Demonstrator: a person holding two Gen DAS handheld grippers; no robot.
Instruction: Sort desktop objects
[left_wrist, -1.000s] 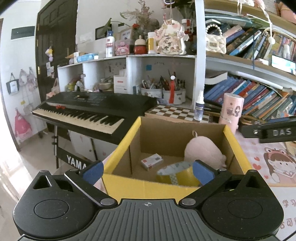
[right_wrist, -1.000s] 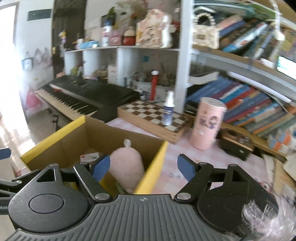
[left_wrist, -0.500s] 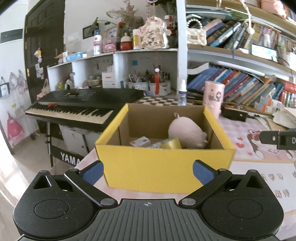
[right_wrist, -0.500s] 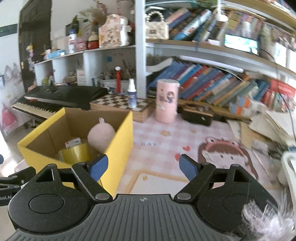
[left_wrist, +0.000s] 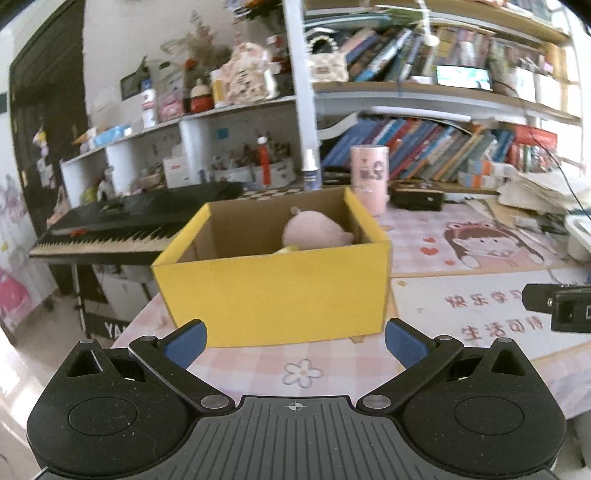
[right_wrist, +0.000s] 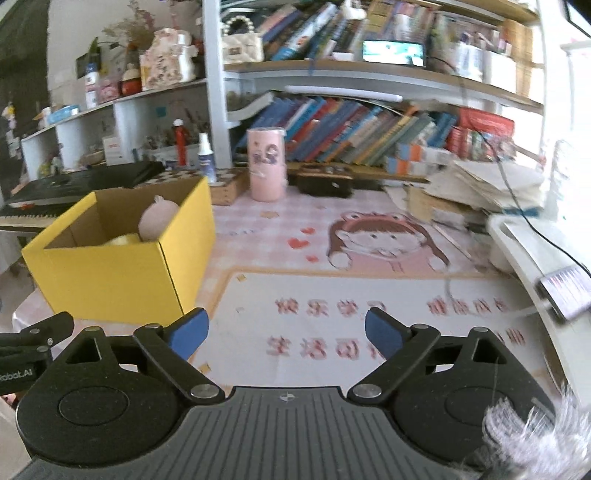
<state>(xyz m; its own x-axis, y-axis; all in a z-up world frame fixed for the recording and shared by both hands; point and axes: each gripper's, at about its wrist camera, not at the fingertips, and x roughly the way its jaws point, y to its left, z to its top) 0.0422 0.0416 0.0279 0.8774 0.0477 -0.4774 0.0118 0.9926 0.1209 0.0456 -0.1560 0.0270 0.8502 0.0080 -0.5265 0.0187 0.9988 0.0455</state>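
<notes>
Farther now, yellow box (left_wrist: 273, 291) ahead of left gripper (left_wrist: 294, 342)

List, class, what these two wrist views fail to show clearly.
- Yellow box floor, left wrist view: hidden by its front wall.
- Yellow item beside the pink plush, right wrist view: mostly hidden by the wall.
- Mat lettering, right wrist view: blurred.
- Keyboard logo, left wrist view: partly hidden.
</notes>
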